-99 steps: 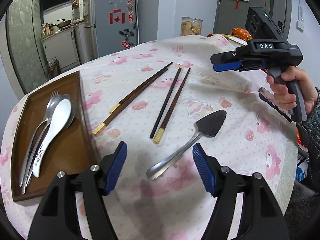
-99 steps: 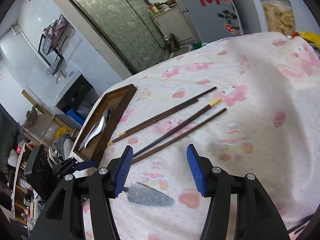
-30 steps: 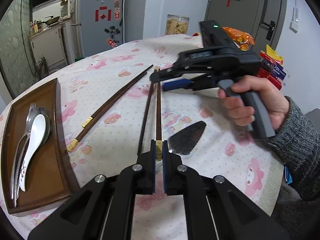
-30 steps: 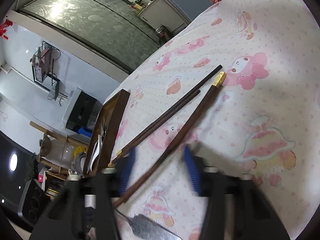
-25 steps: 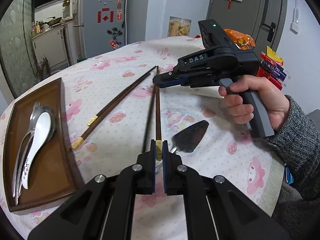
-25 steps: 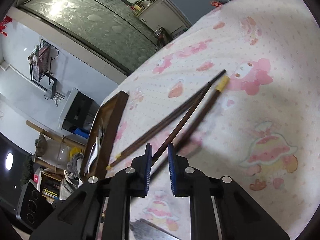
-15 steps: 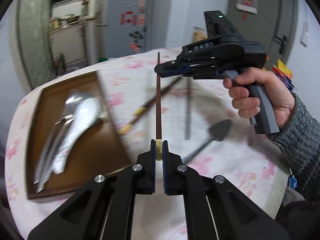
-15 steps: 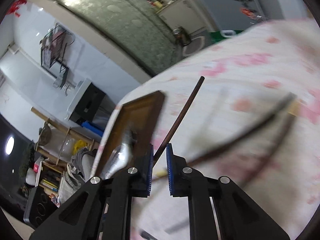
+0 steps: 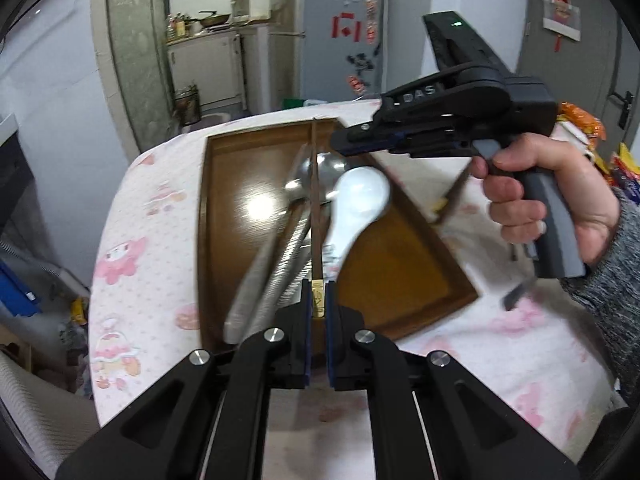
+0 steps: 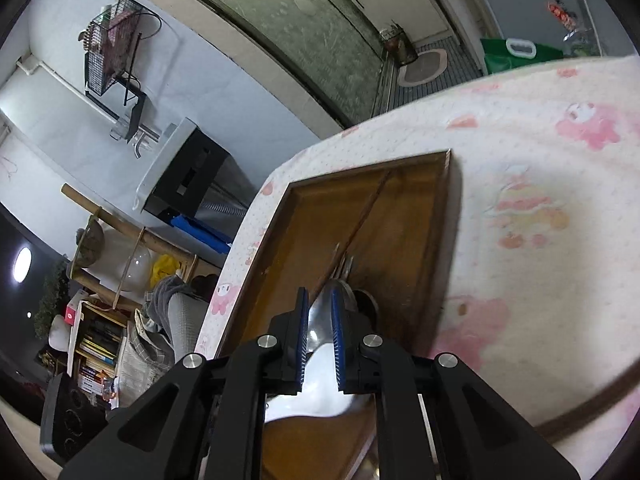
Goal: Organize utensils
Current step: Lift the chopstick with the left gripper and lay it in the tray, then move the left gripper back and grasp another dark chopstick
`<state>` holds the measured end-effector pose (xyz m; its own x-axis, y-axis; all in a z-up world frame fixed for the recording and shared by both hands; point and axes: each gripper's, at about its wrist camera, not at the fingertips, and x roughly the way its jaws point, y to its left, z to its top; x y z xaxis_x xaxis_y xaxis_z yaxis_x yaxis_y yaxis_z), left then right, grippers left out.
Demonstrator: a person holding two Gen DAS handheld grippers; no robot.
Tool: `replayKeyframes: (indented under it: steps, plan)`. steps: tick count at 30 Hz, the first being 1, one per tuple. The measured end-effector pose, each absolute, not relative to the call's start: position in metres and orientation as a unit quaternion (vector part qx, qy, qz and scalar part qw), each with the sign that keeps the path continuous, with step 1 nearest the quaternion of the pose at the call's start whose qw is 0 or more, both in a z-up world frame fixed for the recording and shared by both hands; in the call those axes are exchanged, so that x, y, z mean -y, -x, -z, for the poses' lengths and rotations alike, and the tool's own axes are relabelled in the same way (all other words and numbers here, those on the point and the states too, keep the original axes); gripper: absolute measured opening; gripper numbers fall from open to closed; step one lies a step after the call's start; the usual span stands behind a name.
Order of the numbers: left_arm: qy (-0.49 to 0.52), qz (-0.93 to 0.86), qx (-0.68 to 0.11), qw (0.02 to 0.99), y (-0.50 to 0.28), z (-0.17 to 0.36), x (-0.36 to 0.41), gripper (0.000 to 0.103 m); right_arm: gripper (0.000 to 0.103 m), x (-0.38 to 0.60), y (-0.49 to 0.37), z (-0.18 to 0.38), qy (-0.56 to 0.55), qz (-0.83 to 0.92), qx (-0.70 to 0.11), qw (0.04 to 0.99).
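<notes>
Two claws, left [image 9: 317, 312] and right [image 9: 340, 146], each clamp one chopstick [image 9: 316, 216] (over the tray [image 9: 224, 216]).

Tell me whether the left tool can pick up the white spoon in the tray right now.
Probably not: the left tool is shut on a chopstick, which it holds above the tray. The white spoon lies beside it, but the jaws aren't free.

The only legible text was "DAS", printed in pale capitals on the black body of the right gripper [image 9: 344, 144], as seen from the left wrist view. Red-and-white stickers on the grey refrigerator [image 9: 340, 36] and the door hanging [image 9: 561, 16] carried markings too small to read.
</notes>
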<state>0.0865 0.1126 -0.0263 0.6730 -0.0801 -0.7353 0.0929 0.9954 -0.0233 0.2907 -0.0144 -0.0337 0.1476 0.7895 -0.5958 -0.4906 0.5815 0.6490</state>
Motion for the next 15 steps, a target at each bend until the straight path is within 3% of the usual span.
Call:
replayKeyframes:
  steps: [5, 8, 10, 12, 15]
  plan:
    - [-0.005, 0.047, -0.408, 0.912, -0.087, 0.032, -0.121, 0.007, 0.017, 0.016, -0.284, 0.025, -0.139, -0.433, -0.480, 0.750]
    - [-0.019, 0.037, -0.405, 0.913, -0.086, 0.032, -0.119, 0.011, 0.041, 0.027, -0.281, 0.012, -0.142, -0.436, -0.470, 0.755]
    - [-0.038, 0.023, -0.395, 0.917, -0.085, 0.031, -0.115, 0.020, 0.052, 0.040, -0.277, 0.003, -0.144, -0.436, -0.460, 0.760]
    - [-0.053, 0.012, -0.385, 0.921, -0.082, 0.029, -0.111, 0.042, 0.055, 0.061, -0.272, -0.007, -0.145, -0.441, -0.448, 0.764]
    - [-0.036, 0.032, -0.371, 0.927, -0.075, 0.020, -0.105, 0.059, 0.060, 0.095, -0.266, -0.021, -0.134, -0.434, -0.429, 0.781]
